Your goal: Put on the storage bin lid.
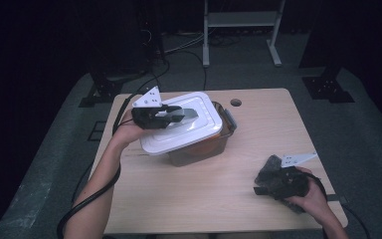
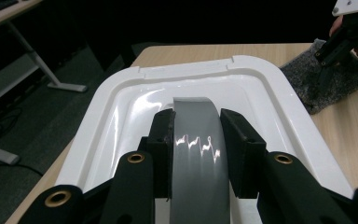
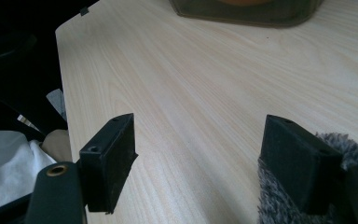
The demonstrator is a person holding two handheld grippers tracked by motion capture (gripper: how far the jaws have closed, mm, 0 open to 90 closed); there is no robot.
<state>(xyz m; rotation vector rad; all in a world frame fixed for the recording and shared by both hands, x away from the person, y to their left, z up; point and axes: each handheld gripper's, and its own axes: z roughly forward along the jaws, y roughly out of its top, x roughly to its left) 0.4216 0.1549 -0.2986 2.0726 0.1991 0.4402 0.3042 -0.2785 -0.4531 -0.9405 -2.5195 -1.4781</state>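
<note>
While the white lid [image 1: 181,124] sits tilted over the brown container [image 1: 204,149], not seated flat on it, your left gripper [image 1: 171,113] has its jaws closed on the lid's grey handle [image 2: 196,154]. In the left gripper view the two black pads press the curved grey strip from either side, with the lid's white rim spreading out around them. The lid's far side overhangs the container toward your left hand [image 1: 127,132], and the container's dark side handle [image 1: 229,119] shows past the lid's right edge.

The container stands near the middle of the wooden table [image 1: 219,194], toward its far half, with something orange visible through its wall.

Well to the right of the container and nearer to you, your right gripper [image 1: 273,181] lies low at the table's right edge, in your right hand [image 1: 313,199]. Its jaws stand wide apart with only bare table between them, pointed toward the container. A dark grey fuzzy cloth [image 3: 279,196] lies on the table against that gripper, touching one jaw.
</note>
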